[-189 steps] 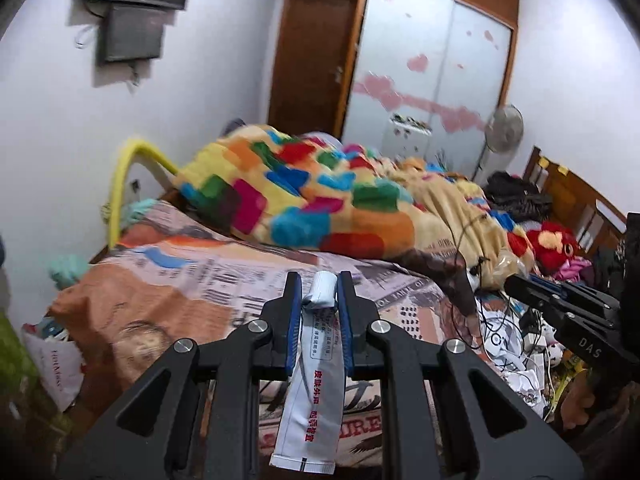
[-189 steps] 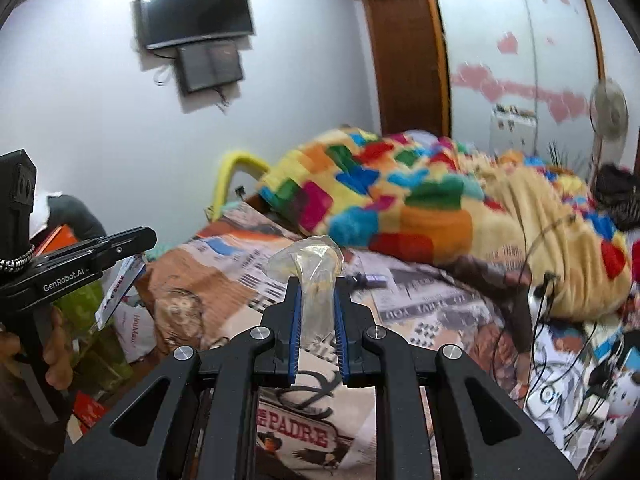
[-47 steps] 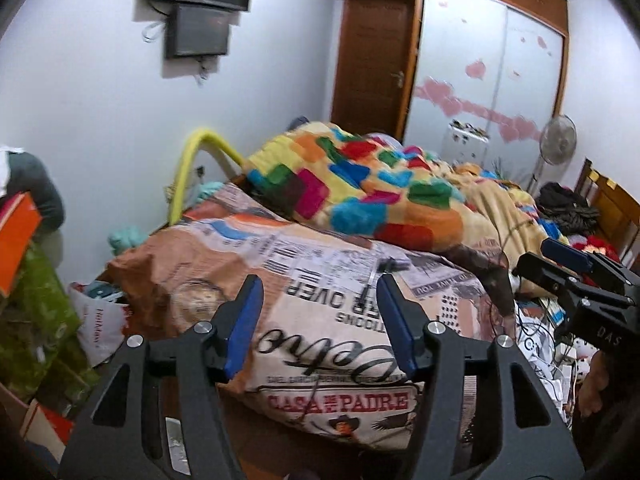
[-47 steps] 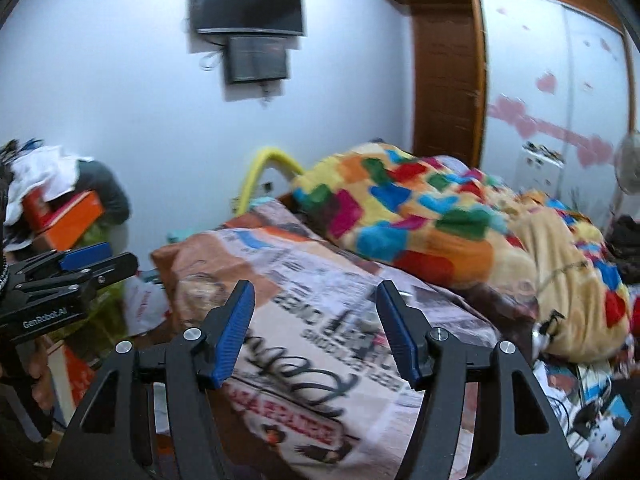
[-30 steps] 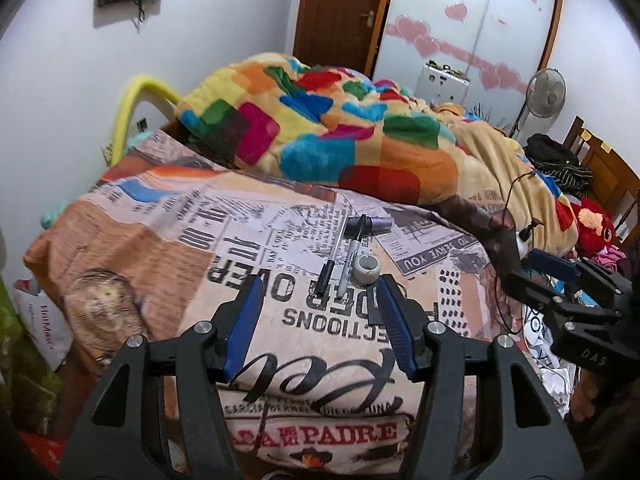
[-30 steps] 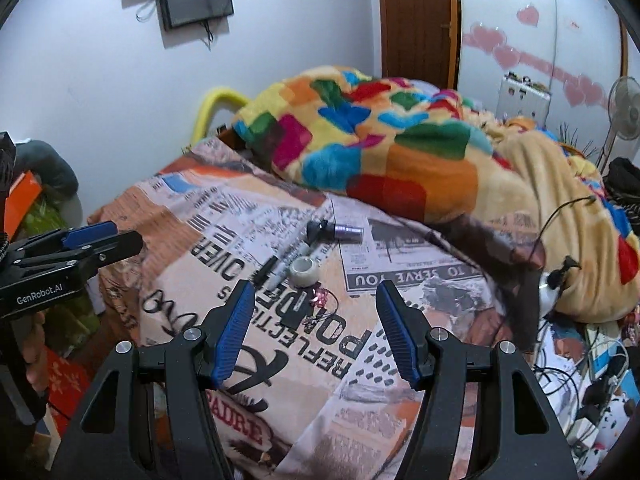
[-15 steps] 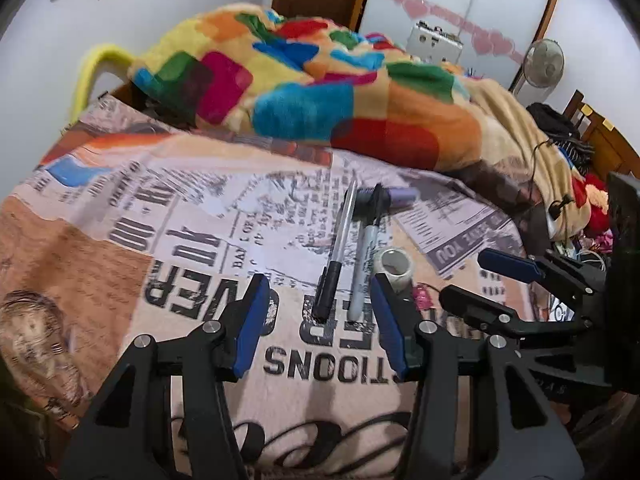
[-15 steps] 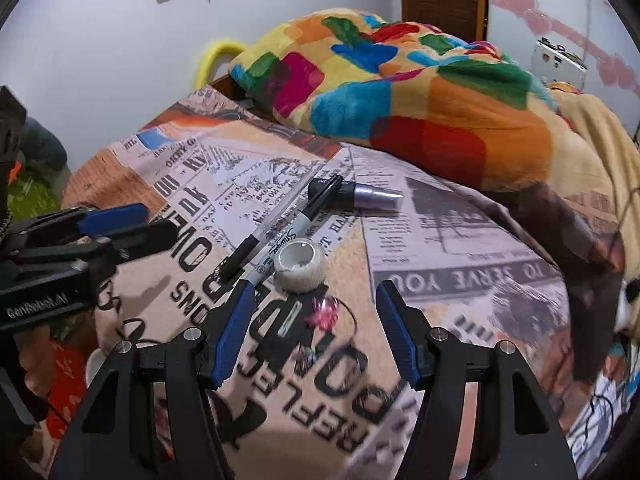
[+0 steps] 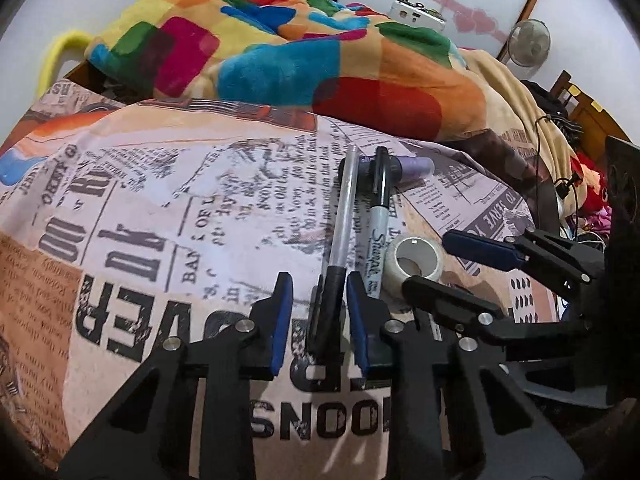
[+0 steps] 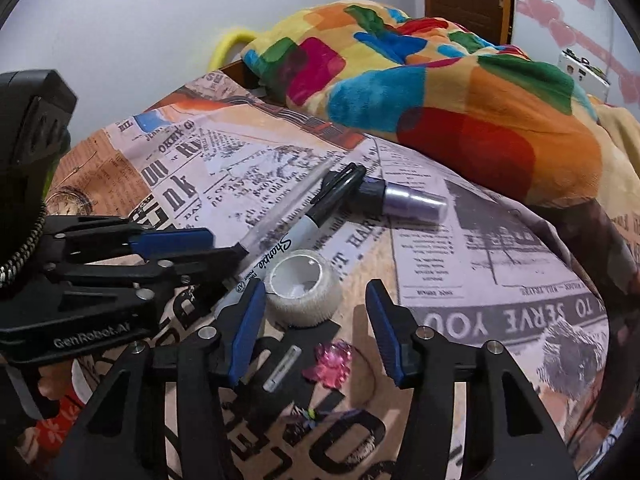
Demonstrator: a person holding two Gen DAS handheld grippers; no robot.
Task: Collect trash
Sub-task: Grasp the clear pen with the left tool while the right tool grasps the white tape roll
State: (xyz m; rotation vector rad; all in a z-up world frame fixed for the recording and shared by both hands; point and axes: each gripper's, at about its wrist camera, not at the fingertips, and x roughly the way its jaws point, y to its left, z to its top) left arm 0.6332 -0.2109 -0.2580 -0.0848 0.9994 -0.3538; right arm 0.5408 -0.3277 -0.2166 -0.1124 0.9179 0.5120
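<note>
— What had changed on the left side?

— The left gripper (image 9: 318,283), which had hung empty and wide above the newsprint bedsheet (image 9: 160,200) a second earlier, had dropped to the sheet. Its jaws had just been closing, with the black cap end of the clear pen (image 9: 344,208) between them. They were not clamped yet: a gap still showed between the left pad and the cap, while the right pad sat just beside it.

— So nothing was held?

— Nothing yet. The pen still lay flat on the sheet, and the Sharpie marker (image 9: 378,220) lay just beside it on its right, outside the jaws.

— And further right?

— The tape roll (image 10: 304,288) lay on the sheet, its hole tilted up towards the cameras, touching the marker's near end. The right gripper (image 10: 315,288) had come down too. Its jaws had just been narrowing with the roll between the fingertips, but they still stood released, with clear space on the right side of the roll. A small clear tube (image 10: 282,368) and a pink trinket (image 10: 330,366) lay on the sheet further back between its fingers.

— What did that mean for the job?

— My reading: the wrappers carried several seconds before were gone from both tongs, so that round looked finished, and a fresh pair of pickups was starting, pen on the left and roll on the right. The purple bottle (image 10: 412,202) at the far right was left for later.
</note>
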